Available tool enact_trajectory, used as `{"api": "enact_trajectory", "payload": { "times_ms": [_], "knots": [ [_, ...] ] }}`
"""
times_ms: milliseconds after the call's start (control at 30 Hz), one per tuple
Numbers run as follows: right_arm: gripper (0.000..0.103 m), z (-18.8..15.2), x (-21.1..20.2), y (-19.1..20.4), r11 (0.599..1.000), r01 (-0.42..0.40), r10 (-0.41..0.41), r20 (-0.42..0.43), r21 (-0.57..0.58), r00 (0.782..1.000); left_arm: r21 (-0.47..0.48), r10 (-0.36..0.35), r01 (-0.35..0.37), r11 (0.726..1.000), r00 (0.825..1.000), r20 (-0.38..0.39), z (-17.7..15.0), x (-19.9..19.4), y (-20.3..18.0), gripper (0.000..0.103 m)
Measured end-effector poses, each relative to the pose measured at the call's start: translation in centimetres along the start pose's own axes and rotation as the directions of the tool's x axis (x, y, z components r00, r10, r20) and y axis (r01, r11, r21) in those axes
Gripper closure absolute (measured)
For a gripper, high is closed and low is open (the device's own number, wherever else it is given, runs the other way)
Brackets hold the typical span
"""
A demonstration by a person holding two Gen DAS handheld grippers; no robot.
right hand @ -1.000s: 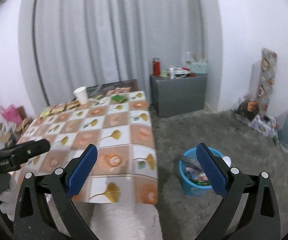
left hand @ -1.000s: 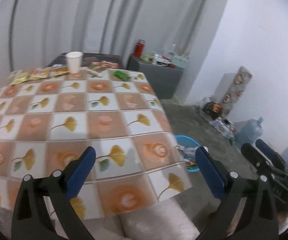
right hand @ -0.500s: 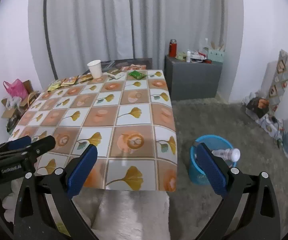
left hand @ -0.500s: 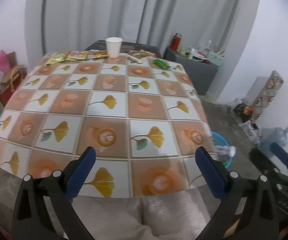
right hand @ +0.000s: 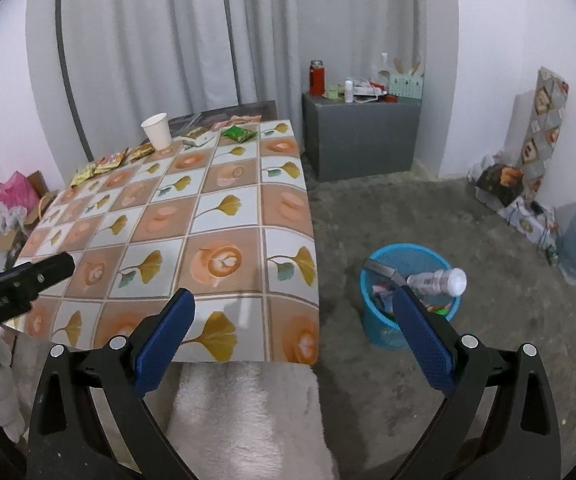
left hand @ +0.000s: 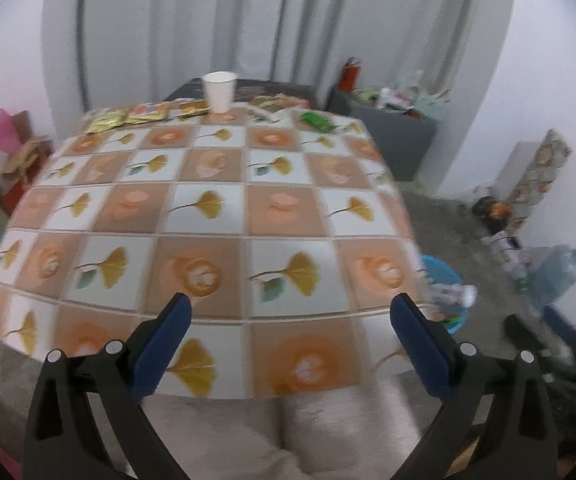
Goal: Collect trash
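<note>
— Both cameras have swung to face the table (right hand: 223,200) squarely since a second ago.
— And the tongs?
— Left gripper (left hand: 290,308) and right gripper (right hand: 294,306) both spread wide, holding nothing. Wrappers (right hand: 107,162) and cup (right hand: 158,131) lie along the far edge; bin (right hand: 380,320) stands beside the table.

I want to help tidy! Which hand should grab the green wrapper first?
Probably right: the green wrapper lies at the table's far right edge, on the right gripper's side. Both grippers are open, empty and far away.
</note>
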State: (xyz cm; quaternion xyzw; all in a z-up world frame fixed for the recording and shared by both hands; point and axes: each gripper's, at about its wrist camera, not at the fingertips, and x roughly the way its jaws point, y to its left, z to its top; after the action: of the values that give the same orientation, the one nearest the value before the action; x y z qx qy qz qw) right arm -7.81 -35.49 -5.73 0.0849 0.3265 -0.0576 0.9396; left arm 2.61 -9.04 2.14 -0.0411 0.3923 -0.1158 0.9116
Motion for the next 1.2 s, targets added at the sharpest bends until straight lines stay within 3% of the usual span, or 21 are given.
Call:
{"api": "enact_trajectory", "payload": {
  "times_ms": [167, 367, 533, 800, 1200],
  "knots": [
    [0.008, -0.6, -0.2, -1.2, 0.999, 0.023, -0.023, -0.001, 0.032, 1.000, -0.016, -0.052, 0.052, 0.998, 0.999, 0.012, 0.0, 0.0, -1.3, 0.006],
    [0.008, -0.8, -1.0, -2.5, 0.997, 0.048, -0.048, -0.010, 0.067, 0.999, 0.076, -0.015, 0.014, 0.997, 1.000, 0.002, -0.5, 0.1, -3.5, 0.006],
    [0.008, -0.8, -1.4, -3.4, 0.993, 0.052, -0.049, -0.034, 0.110, 0.998, 0.088, 0.013, -0.013, 0.996, 1.000, -0.001, -1.0, -0.1, -4.3, 0.006],
    [0.008, -1.8, -1.5, -4.2, 0.991, 0.102, -0.094, -0.095, 0.090, 0.991, 0.135, 0.055, -0.054, 0.989, 0.998, -0.008, -2.0, 0.0, -5.7, 0.006],
    [0.008, -2.6, -1.1, -4.4, 0.984, 0.173, -0.168, -0.121, 0.034, 0.978, 0.145, 0.127, -0.121, 0.982, 0.991, -0.037, -2.3, 0.3, -4.6, 0.006]
  ]
}}
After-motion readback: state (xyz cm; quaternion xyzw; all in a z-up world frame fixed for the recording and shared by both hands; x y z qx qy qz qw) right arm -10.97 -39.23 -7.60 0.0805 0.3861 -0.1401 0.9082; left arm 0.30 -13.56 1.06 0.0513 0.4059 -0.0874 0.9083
